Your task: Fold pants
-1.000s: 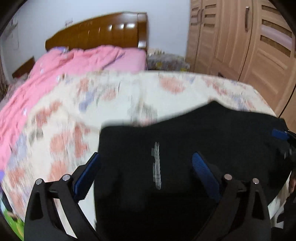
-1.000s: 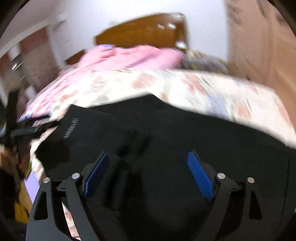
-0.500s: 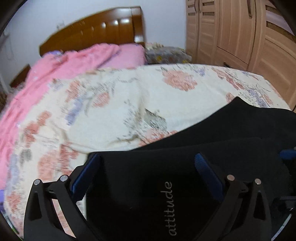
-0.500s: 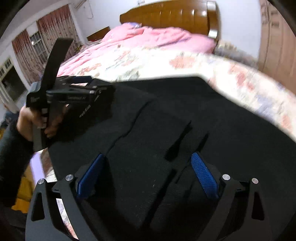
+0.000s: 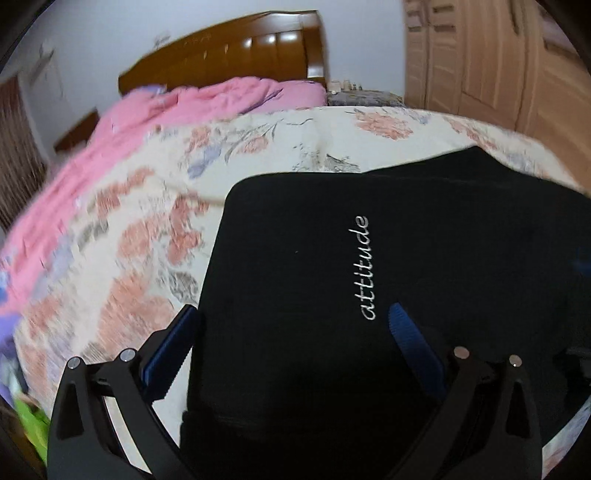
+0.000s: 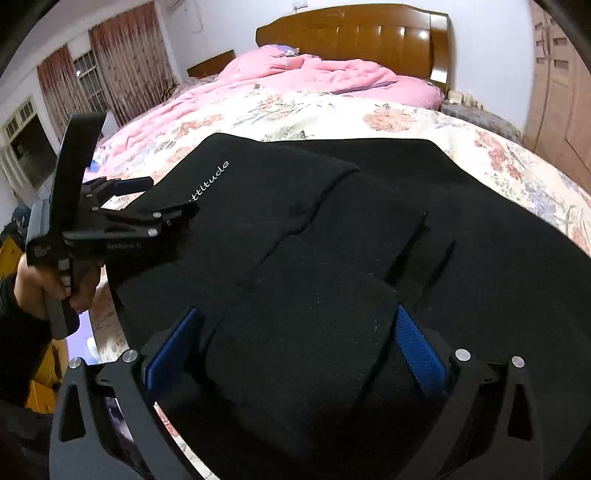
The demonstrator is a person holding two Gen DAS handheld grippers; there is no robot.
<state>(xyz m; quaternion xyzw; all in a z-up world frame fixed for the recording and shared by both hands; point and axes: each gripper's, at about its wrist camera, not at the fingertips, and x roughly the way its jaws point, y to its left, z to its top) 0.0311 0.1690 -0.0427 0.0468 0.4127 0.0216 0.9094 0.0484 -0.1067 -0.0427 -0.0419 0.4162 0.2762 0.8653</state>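
Left claw (image 6: 173, 212), seen rightward, on pants (image 6: 332, 240)

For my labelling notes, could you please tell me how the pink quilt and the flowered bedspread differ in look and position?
The pink quilt is plain pink, while the flowered bedspread is cream with a red and purple flower print. The quilt lies rumpled and bunched near the wooden headboard; the bedspread is spread fairly smooth across the nearer part of the bed. Only the bedspread has the black pants lying on it. Both cover the same bed.
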